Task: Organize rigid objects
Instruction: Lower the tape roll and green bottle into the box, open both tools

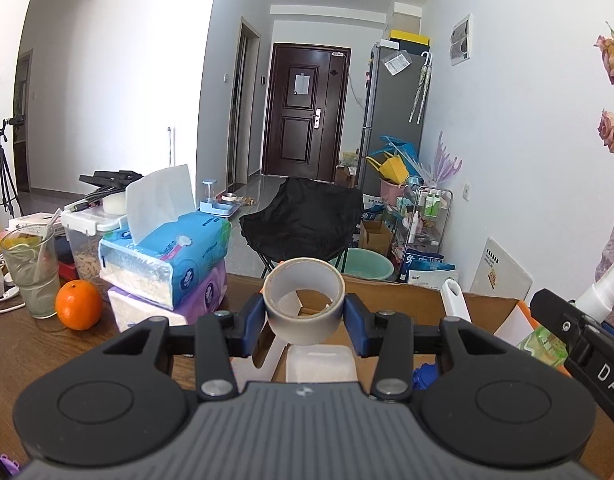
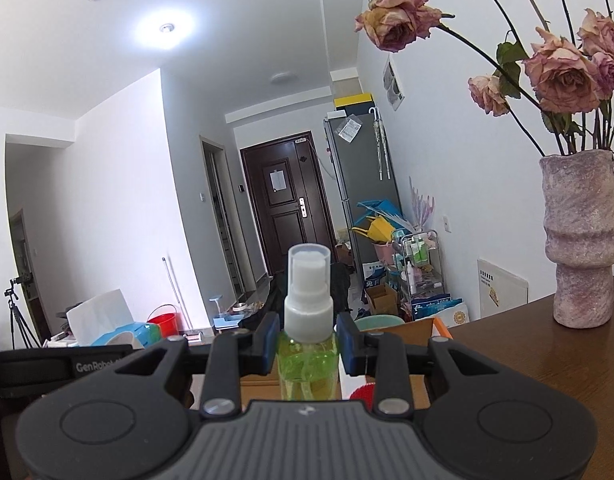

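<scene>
The left gripper (image 1: 304, 316) clamps a grey tape roll (image 1: 304, 304) above the open brown cardboard box (image 1: 411, 300), stacked tissue packs (image 1: 167, 268) crowding its left edge. The right gripper (image 2: 307, 350) clamps an upright green spray bottle (image 2: 308, 320); 1 pink stone vase (image 2: 583, 240) stands well right.

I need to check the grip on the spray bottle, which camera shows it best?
The right wrist view: the spray bottle stands upright, centred between the right gripper pads. The left wrist view shows only its white top at the right edge.
</scene>
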